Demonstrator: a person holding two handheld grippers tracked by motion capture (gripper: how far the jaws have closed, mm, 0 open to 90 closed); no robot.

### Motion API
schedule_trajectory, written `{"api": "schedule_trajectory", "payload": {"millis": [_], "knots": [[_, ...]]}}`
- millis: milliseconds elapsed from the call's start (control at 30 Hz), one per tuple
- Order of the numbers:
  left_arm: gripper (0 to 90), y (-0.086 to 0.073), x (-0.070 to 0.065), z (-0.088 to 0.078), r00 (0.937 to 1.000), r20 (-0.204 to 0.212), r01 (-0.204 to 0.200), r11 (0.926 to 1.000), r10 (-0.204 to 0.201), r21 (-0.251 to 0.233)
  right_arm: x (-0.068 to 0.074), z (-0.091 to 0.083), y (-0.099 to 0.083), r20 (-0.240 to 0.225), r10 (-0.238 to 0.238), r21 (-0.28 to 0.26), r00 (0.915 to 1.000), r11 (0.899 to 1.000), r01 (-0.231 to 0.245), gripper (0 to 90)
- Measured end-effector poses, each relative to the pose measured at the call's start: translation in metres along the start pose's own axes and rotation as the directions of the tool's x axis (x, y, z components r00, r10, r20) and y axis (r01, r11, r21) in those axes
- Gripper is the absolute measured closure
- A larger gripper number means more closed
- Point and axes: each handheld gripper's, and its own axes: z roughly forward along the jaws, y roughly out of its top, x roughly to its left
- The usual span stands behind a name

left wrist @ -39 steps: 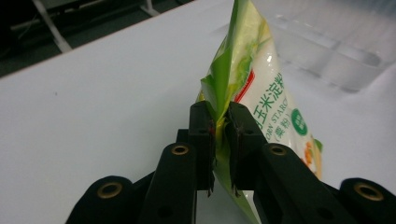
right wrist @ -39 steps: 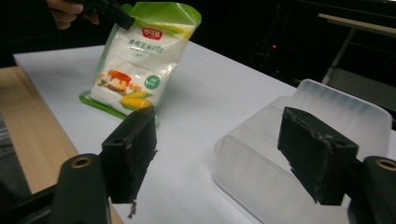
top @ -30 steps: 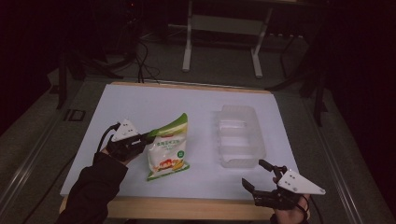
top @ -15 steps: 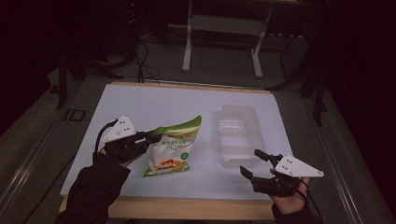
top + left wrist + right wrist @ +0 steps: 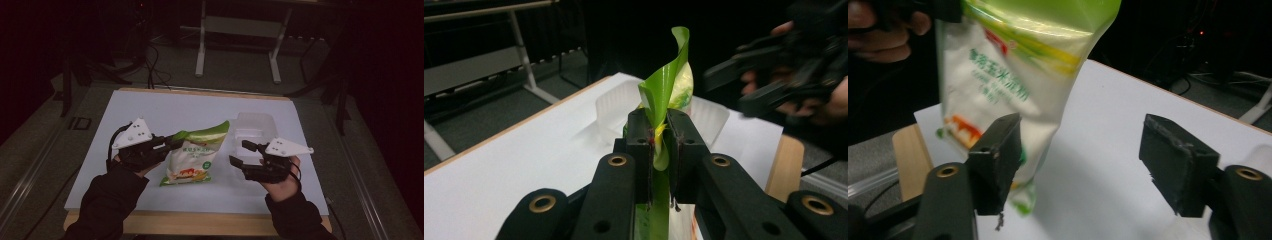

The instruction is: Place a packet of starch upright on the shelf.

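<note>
Pinching the green top edge of the snack bag (image 5: 192, 159) at frame centre, the left gripper (image 5: 167, 145) lifts it; the right gripper (image 5: 239, 155) (jaws wide) hovers beside it, near the clear tray (image 5: 255, 129).

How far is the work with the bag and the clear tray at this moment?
Done: the left gripper is shut on the green top edge of the snack bag and holds it up from the white table. In hand: the right gripper, jaws open, is next to the bag and grips nothing. Left, probably: the clear plastic tray looks empty, so the bag may go there.
</note>
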Motion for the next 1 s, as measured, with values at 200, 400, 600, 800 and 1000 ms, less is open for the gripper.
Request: {"api": "schedule_trajectory", "payload": {"millis": [200, 400, 600, 800, 1000], "knots": [[82.5, 0.005, -0.005, 0.008, 0.9996, 0.025, -0.014, 0.9999, 0.014, -0.007, 0.002, 0.021, 0.009, -0.072, 0.006, -0.007, 0.9974, 1.000, -0.007, 29.1], [82.5, 0.007, -0.009, 0.017, 0.9992, 0.032, -0.024, 0.9997, 0.024, -0.010, 0.005, 0.032, 0.006, -0.082, 0.012, 0.011, 0.9965, 1.000, -0.011, 39.0], [82.6, 0.009, -0.014, 0.023, 0.9982, 0.056, -0.024, 0.9997, 0.024, -0.010, 0.005, 0.037, 0.003, -0.060, 0.022, 0.024, 0.9980, 0.999, -0.021, 40.3], [82.6, 0.010, -0.013, 0.022, 0.9977, 0.066, -0.014, 0.9999, 0.015, -0.008, 0.007, 0.036, 0.004, -0.047, -0.013, 0.055, 0.9988, 0.998, 0.016, 64.8], [82.5, 0.012, -0.009, 0.019, 0.9969, 0.079, -0.003, 1.0000, 0.003, -0.008, 0.003, 0.035, 0.010, -0.107, -0.033, 0.081, 0.9937, 0.996, 0.041, 83.1]]}}
